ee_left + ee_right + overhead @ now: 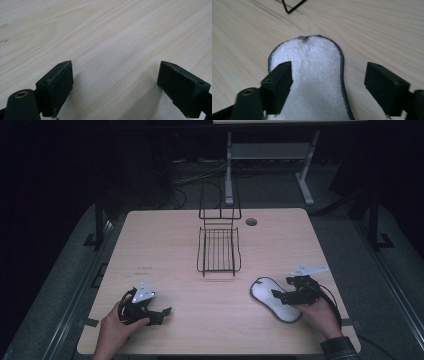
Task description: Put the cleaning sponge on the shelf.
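Insole [274, 298], white and fuzzy with a dark rim, lying flat on table [165, 240] at lower right of high view, under right claw [276, 296]. Right claw let go, jaws wide apart, one above white cloth, one beside its rim. Left claw [164, 313] at lower left, also wide open, holding nothing. Black wire rack [218, 251] standing farther up, in middle.

Both grippers are black. The left gripper [161, 312] and the right gripper [278, 294] each carry a pale grey three-cornered plate on top and trail a black cable. Their jaws are blocky, with small screw holes and brass-ringed pivots. A dark sleeve [341, 347] covers the right wrist.
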A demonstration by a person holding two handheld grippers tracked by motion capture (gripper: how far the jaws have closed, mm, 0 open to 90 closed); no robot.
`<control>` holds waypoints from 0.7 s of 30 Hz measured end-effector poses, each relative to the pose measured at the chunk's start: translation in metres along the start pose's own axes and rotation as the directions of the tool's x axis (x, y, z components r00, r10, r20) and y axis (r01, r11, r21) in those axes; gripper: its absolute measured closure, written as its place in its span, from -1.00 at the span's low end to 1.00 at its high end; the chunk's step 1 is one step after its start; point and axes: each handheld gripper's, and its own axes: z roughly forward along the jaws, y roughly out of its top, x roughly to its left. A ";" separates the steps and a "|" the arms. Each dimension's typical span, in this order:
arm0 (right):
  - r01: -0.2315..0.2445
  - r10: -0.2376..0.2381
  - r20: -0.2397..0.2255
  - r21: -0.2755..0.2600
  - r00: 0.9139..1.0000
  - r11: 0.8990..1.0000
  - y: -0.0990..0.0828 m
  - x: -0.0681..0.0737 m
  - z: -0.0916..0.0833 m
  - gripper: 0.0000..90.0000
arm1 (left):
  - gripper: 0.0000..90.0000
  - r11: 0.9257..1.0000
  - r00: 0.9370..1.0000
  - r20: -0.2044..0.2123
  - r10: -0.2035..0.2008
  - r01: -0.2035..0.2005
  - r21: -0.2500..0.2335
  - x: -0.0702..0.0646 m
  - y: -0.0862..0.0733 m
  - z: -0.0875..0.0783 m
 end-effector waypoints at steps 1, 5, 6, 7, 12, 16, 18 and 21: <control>-0.004 0.004 0.000 0.009 1.000 1.000 0.000 0.000 0.001 -0.62 | -0.72 1.000 1.000 0.000 0.000 0.000 0.000 0.000 0.000 0.000; 0.022 -0.022 -0.002 0.045 1.000 0.999 -0.001 0.003 0.007 -0.69 | -0.72 1.000 1.000 0.000 -0.001 0.001 0.000 0.000 0.000 0.000; 0.022 -0.022 -0.002 0.051 1.000 0.998 -0.001 0.004 0.009 -0.70 | -0.73 1.000 1.000 0.000 0.000 0.000 0.000 0.000 0.000 0.000; 0.029 -0.029 -0.004 0.052 1.000 0.998 -0.001 0.004 0.009 -0.70 | -0.72 1.000 1.000 0.000 0.000 0.000 0.000 0.000 0.000 0.000; 0.040 -0.038 -0.027 0.075 0.999 0.996 -0.002 0.005 0.012 -0.70 | -0.72 1.000 1.000 0.000 0.000 0.000 0.000 0.000 0.000 0.000; 0.045 -0.042 -0.033 0.089 0.999 0.995 -0.003 0.007 0.014 -0.71 | -0.73 1.000 1.000 0.000 0.000 0.000 0.000 0.000 0.000 0.000; 0.049 -0.046 -0.038 0.094 0.998 0.994 -0.003 0.008 0.015 -0.72 | -0.72 1.000 1.000 0.000 0.000 0.000 0.000 0.000 0.000 0.000; 0.053 -0.049 -0.043 0.101 0.998 0.993 -0.003 0.008 0.016 -0.72 | -0.73 1.000 1.000 0.000 0.000 0.000 0.000 0.000 0.000 0.000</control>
